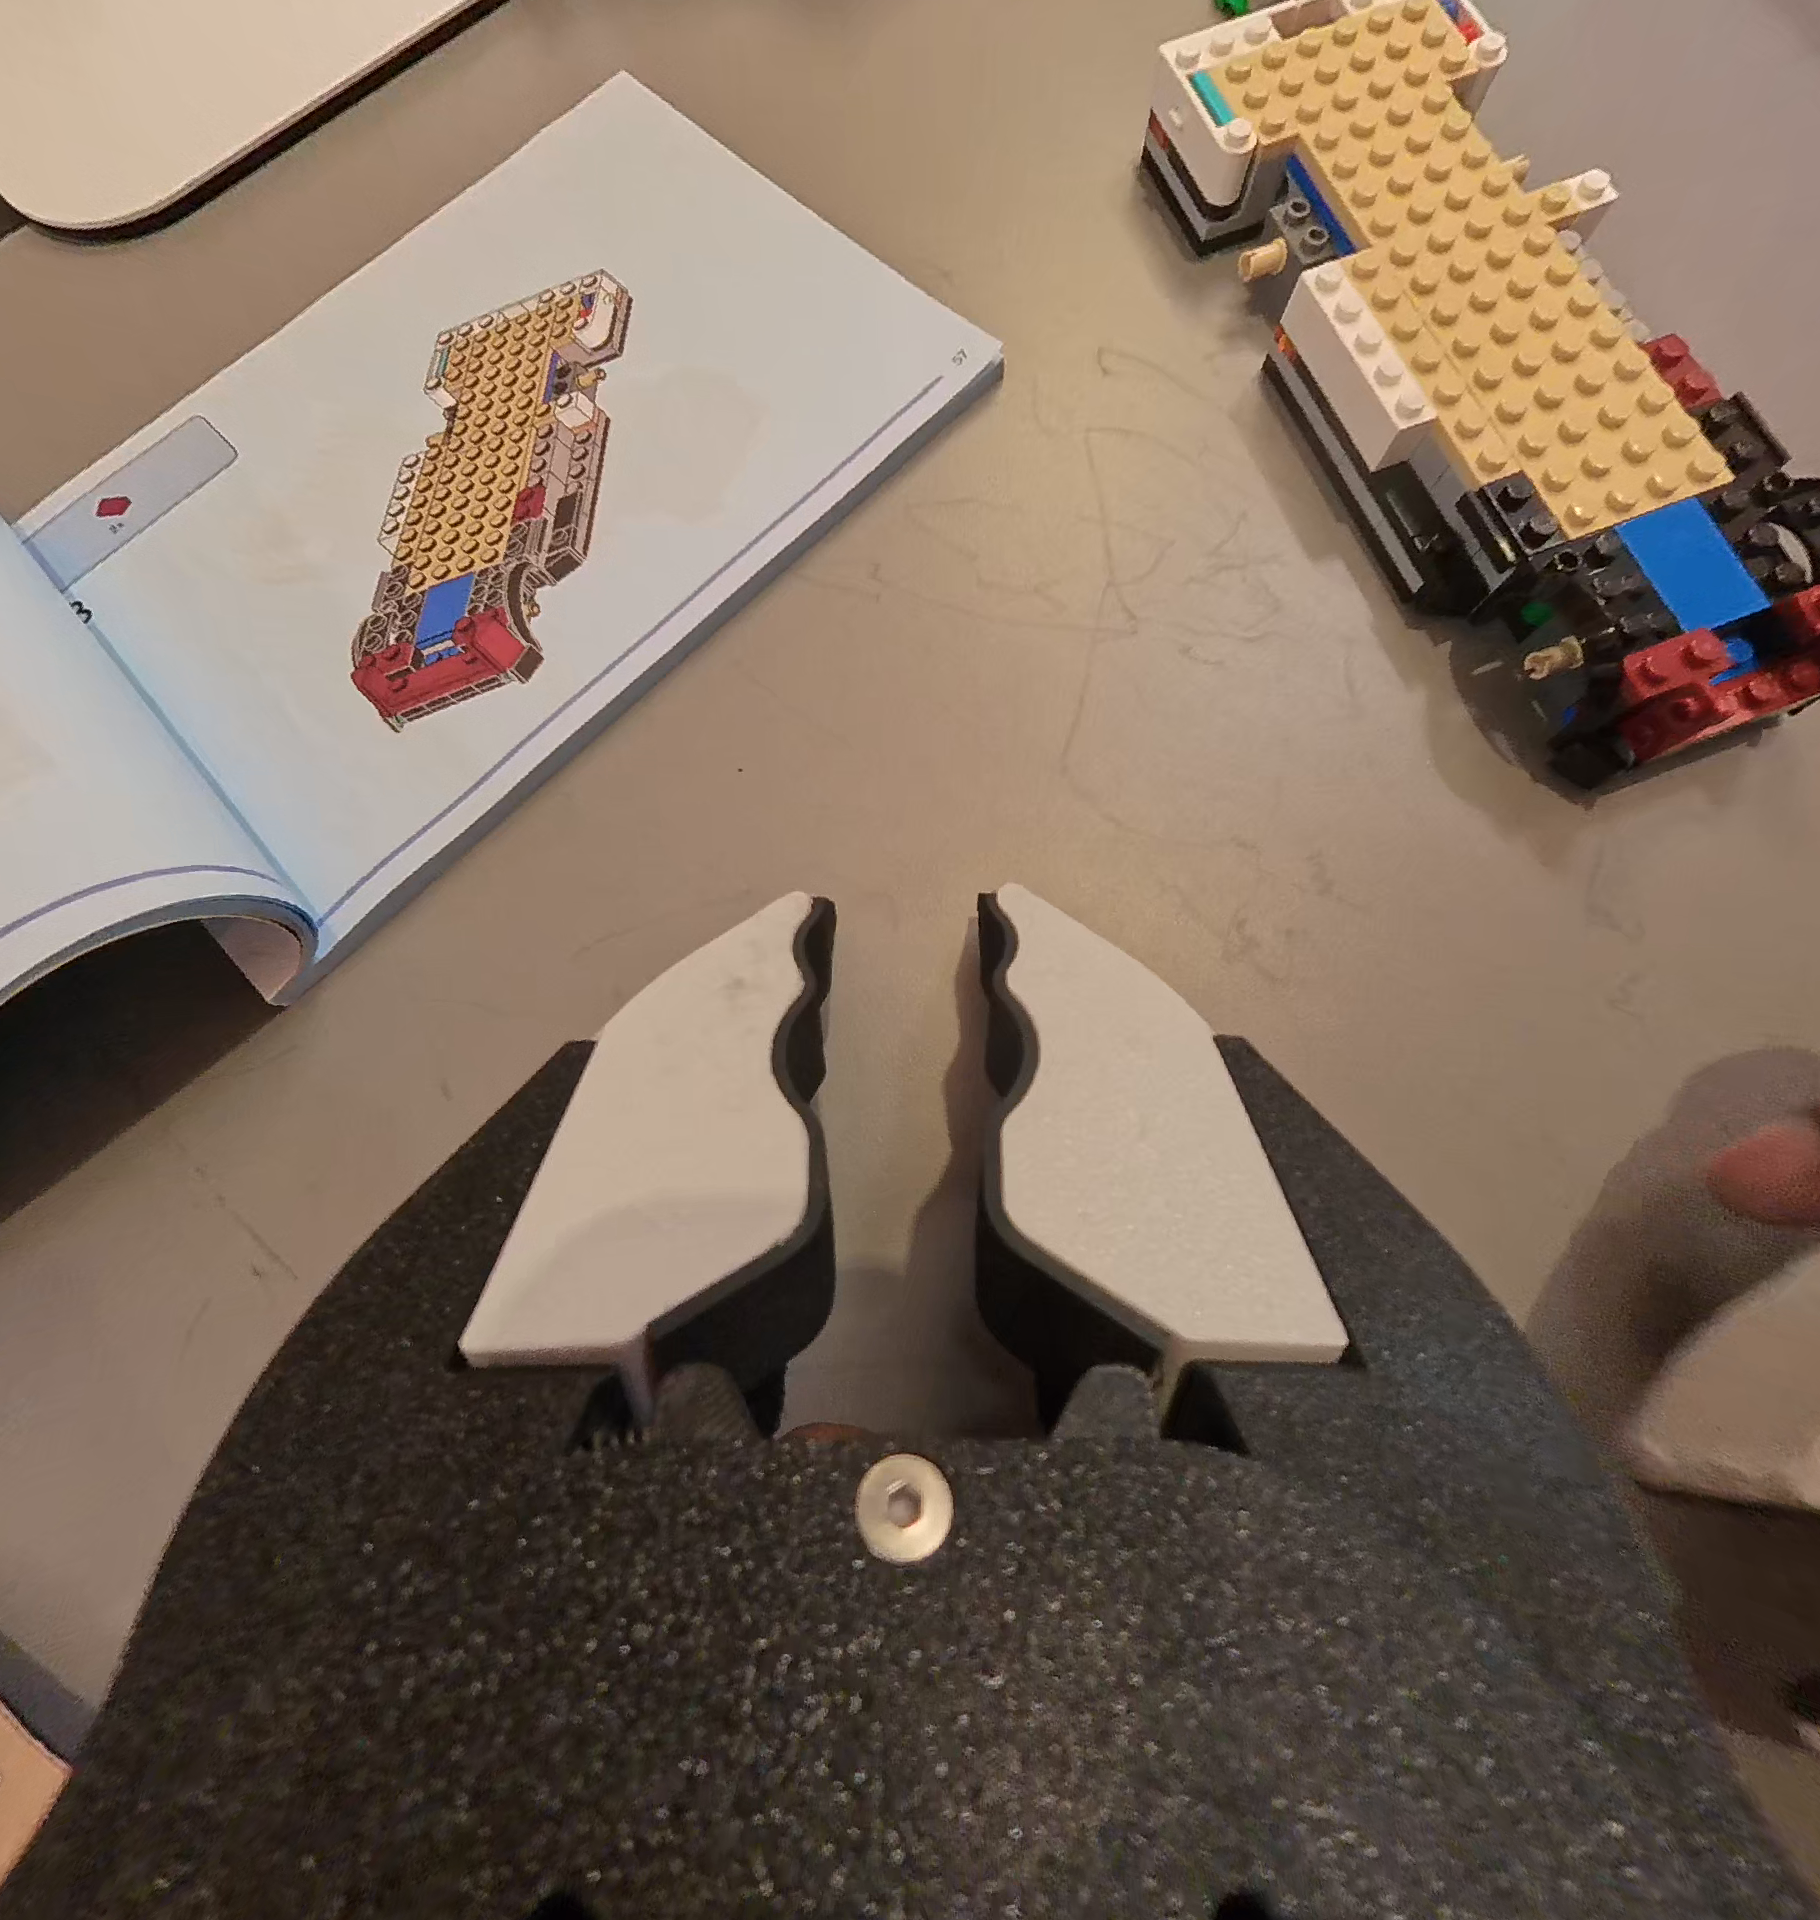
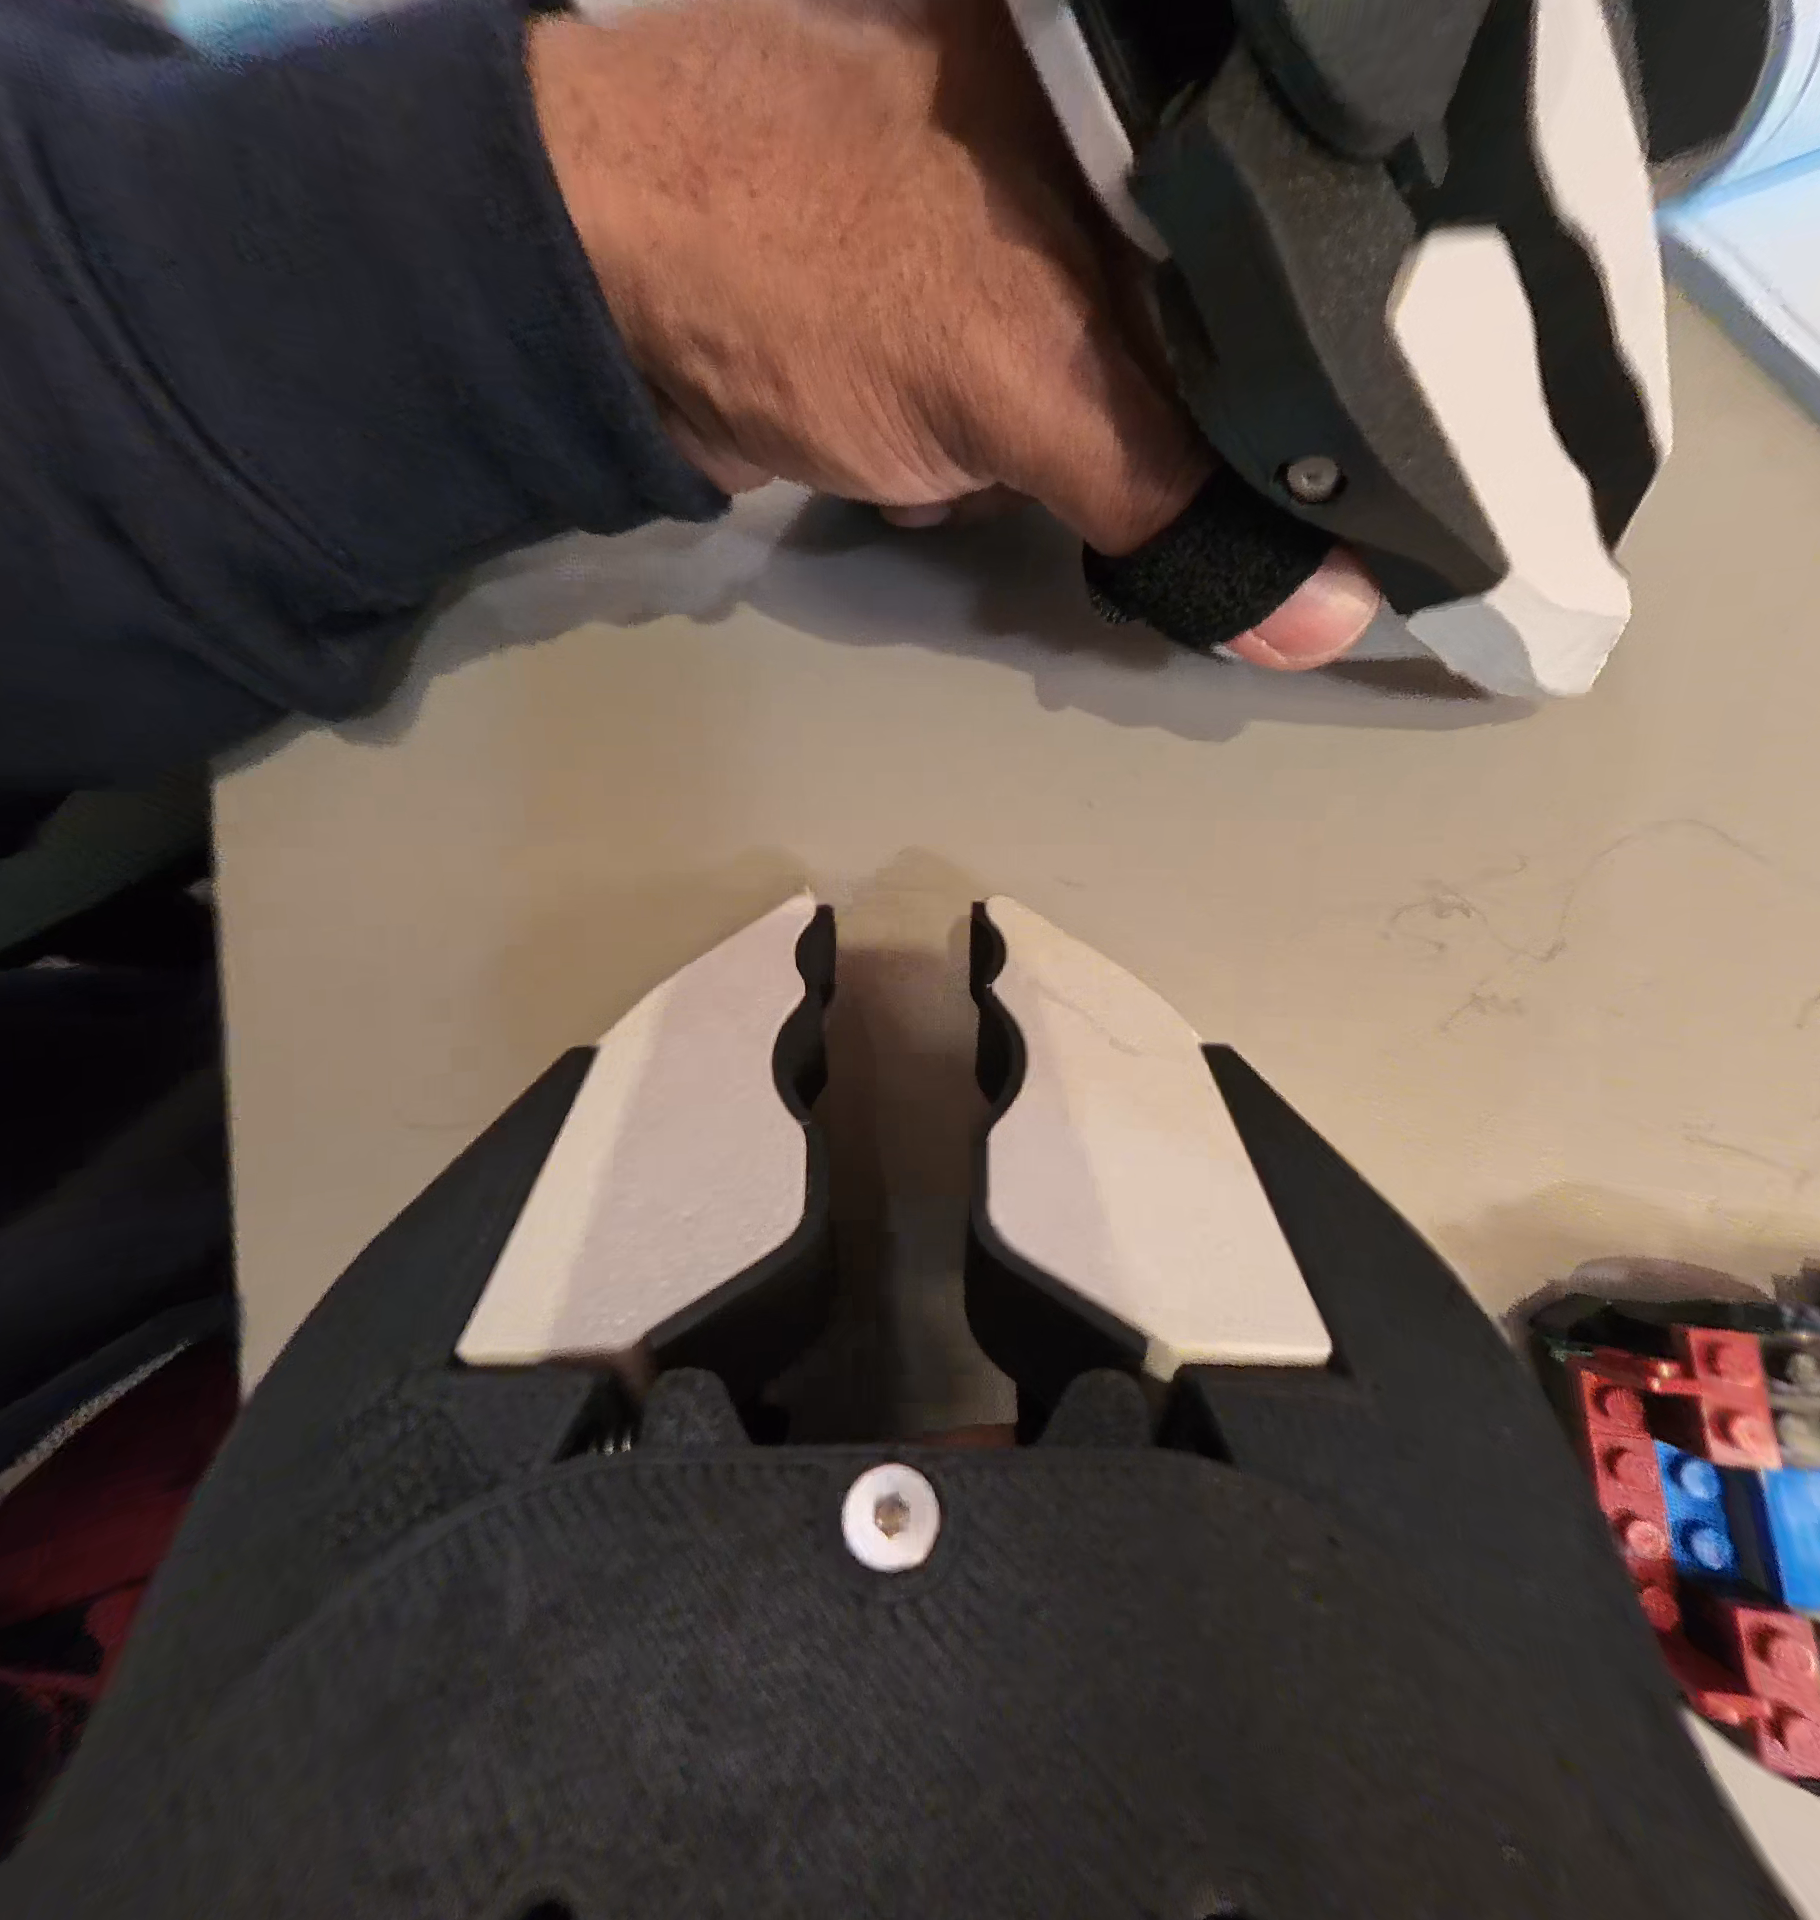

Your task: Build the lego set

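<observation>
**Two grippers, jaws parted, nothing held**

Left gripper (image 1: pixel 906 904): jaws apart, bare bench (image 1: pixel 989 675) between them. Open booklet (image 1: pixel 470 499) lies ahead to its left; brick model (image 1: pixel 1488 374), tan-topped with red and blue front, ahead to its right, well apart. Right gripper (image 2: pixel 901 914): jaws apart over bare bench, nothing gripped. Model's red end just beside it, lower right. Hand (image 2: pixel 864 270) with left gripper opposite.

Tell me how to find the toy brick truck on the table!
Start at the open booklet on the grey table. Look right, past the bare patch ahead of the left tool. The brick truck has a tan studded top, blue stripe and dark red front; it is real, not printed.
</observation>
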